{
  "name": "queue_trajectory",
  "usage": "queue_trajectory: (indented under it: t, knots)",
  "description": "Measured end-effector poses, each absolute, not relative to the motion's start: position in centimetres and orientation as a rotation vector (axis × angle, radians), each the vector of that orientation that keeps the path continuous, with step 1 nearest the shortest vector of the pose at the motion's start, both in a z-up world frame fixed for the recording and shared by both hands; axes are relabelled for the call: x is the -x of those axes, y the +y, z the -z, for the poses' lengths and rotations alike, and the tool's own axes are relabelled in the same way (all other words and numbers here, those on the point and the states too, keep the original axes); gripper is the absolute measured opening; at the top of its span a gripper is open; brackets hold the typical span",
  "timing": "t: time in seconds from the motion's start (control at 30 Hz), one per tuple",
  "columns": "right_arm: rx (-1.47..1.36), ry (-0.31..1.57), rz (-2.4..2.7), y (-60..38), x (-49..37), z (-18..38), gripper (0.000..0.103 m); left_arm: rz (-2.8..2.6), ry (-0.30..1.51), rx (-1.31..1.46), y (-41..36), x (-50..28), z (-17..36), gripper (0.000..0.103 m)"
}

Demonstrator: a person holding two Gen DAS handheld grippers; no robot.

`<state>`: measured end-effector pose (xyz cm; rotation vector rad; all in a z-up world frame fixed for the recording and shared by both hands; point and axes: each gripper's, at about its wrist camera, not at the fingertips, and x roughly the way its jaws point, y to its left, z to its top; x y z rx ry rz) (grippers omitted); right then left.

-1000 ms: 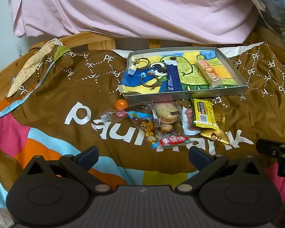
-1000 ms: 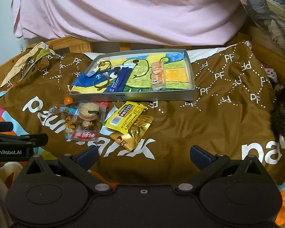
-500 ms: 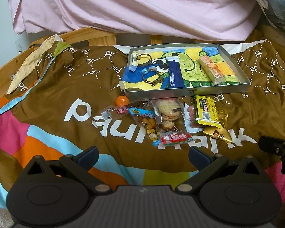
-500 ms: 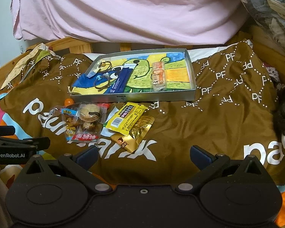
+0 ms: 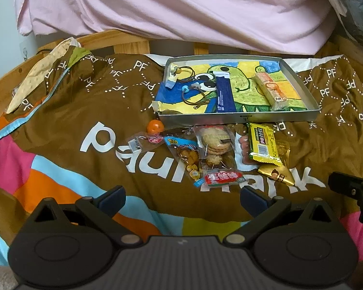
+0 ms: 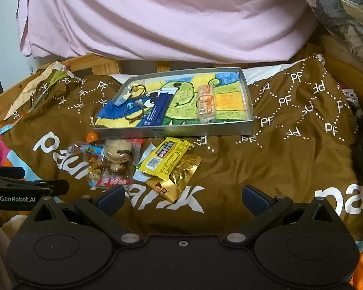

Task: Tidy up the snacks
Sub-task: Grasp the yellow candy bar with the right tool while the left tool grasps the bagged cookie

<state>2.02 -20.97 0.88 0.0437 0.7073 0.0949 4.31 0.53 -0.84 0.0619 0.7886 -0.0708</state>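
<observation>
The tray at twelve o'clock is dull, brushed grey metal, lined with a matt crayon-coloured paper drawing. The brown blanket beneath is smooth cloth with a faint sheen. In front of the tray, the cookie packet is clear glossy plastic, the yellow wrapper shiny film, the gold packet crinkled foil. The bed frame is bare, pale wood; the pink sheet is soft matt cloth.

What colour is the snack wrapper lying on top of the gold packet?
Yellow, with dark print and a barcode; clearest in the right wrist view.
</observation>
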Motion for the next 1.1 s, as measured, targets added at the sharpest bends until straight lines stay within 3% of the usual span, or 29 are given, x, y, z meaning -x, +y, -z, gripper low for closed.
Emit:
queue_trajectory:
  t: [0.7,1.1]
  knots:
    - [0.091,0.626,-0.191,-18.8,-8.4,1.6,0.102,0.199,0.752,-0.065,0.1,-13.8,1.3,0.103]
    - [0.142,0.689,-0.175,-16.2,-13.4,5.7,0.1,0.36,0.857,-0.077,-1.0,-19.0,4.5,0.102]
